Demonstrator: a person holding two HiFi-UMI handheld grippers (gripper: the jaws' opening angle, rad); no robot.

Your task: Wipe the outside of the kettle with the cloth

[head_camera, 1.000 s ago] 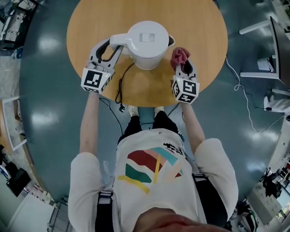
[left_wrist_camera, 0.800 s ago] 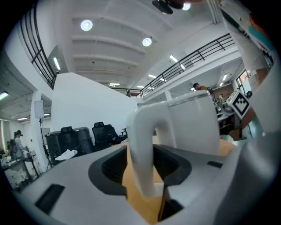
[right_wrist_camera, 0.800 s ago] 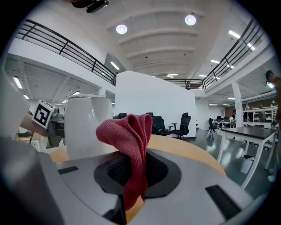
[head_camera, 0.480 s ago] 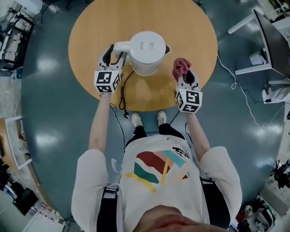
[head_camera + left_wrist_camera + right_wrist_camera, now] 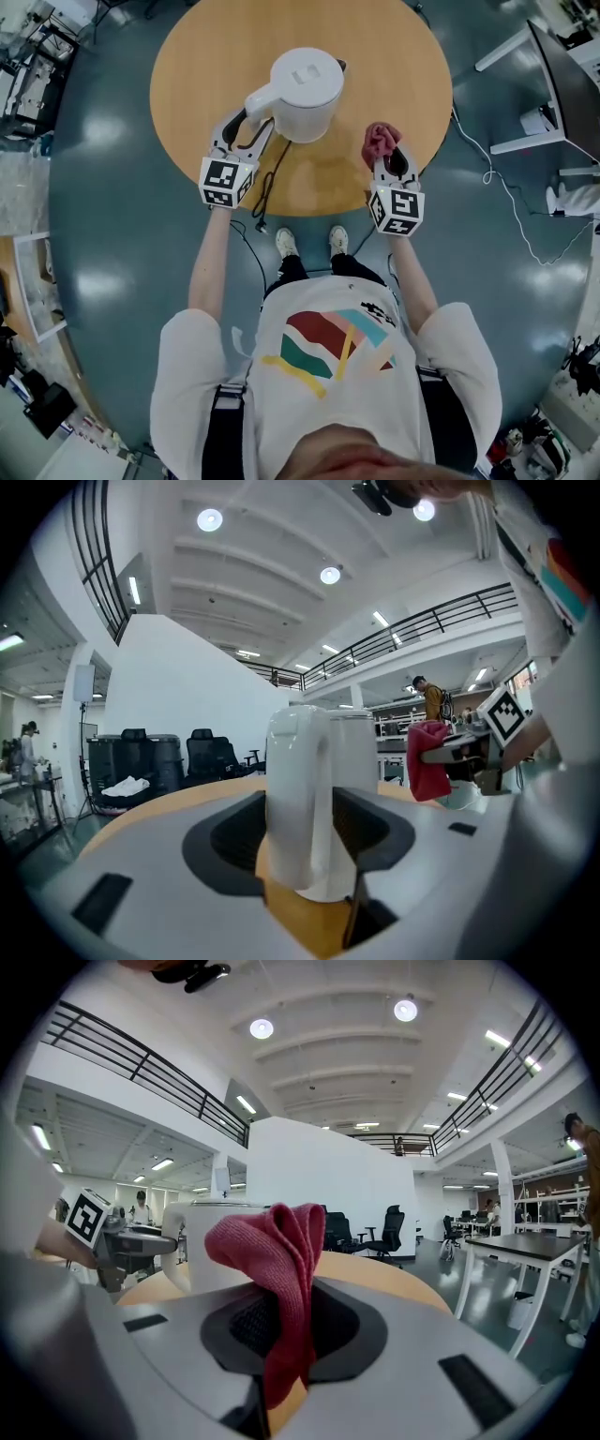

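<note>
One gripper view shows left tongs [image 5: 309, 841], just opening, loose around kettle handle [image 5: 292, 780]; right tongs [image 5: 281, 1335] pinch cloth [image 5: 272, 1251].

A round wooden table [image 5: 394, 56] stands on a glossy blue-grey floor [image 5: 103, 187]. A black cord [image 5: 267, 183] lies on the table's near part and runs over its edge, with the plug [image 5: 263, 225] off the table. To the right stands a white desk [image 5: 534, 56], and a thin white cable [image 5: 497, 187] trails across the floor near it. Shelving and clutter [image 5: 28, 56] line the left side. The hall beyond has black office chairs [image 5: 202, 752], a white wall [image 5: 319, 1176], a railed upper gallery [image 5: 441, 621], round ceiling lights [image 5: 209, 519] and a dark-topped desk [image 5: 534, 1241].
</note>
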